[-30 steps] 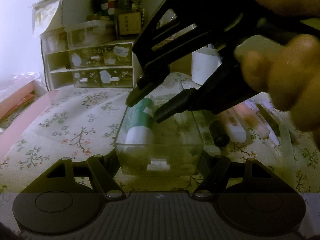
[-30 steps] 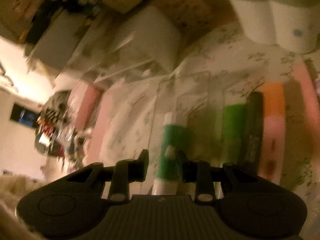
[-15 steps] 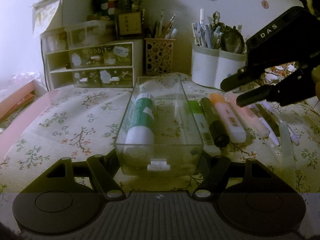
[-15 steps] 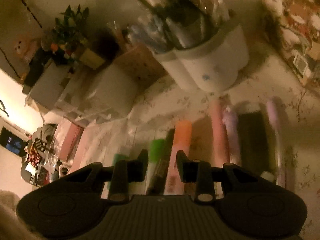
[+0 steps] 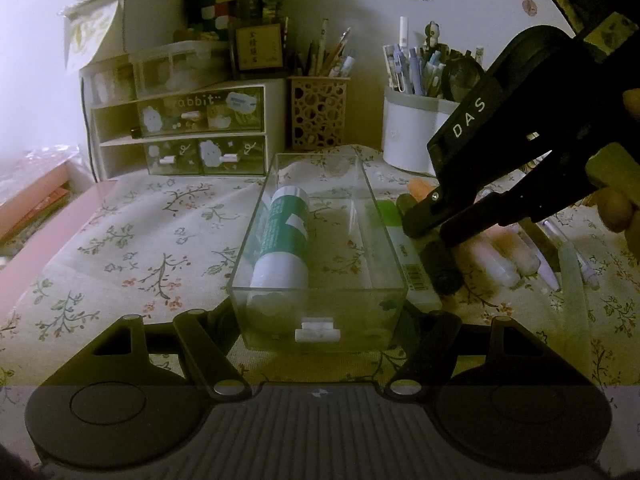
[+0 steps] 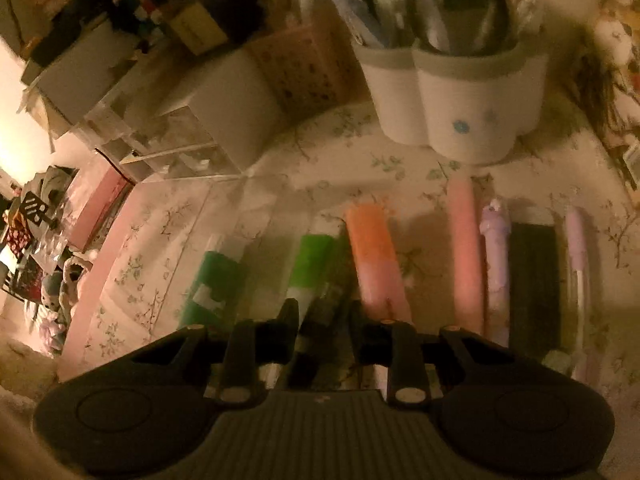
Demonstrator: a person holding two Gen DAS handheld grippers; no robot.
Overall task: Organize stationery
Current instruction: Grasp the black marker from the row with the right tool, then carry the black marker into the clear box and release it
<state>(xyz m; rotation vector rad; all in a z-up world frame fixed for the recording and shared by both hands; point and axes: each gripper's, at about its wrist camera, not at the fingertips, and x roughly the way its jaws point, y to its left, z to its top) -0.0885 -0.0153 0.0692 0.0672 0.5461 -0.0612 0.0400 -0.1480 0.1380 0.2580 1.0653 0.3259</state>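
The right gripper (image 6: 322,316) has come away from the clear box (image 5: 316,308) and now hangs low over the row of pens on the bench (image 5: 132,248), its jaws parted and empty, straddling a dark marker (image 6: 326,320) that lies between a green highlighter (image 6: 310,260) and an orange-and-pink highlighter (image 6: 376,260). A second ago it was holding the green glue stick (image 5: 286,236) over the box; that stick now lies released inside, along the left wall, so one item looks stored and the dark marker seems the next pick. In the left view the right gripper's tips sit just above the marker's far end, not yet closed on it. The left gripper (image 5: 316,344) stays spread wide at the near end of the box, its fingers either side of the corners; whether they touch the walls I cannot tell. Further right, still on the cloth, lie a pink pen (image 6: 464,248), a lilac pen (image 6: 496,256) and a black one (image 6: 534,280).
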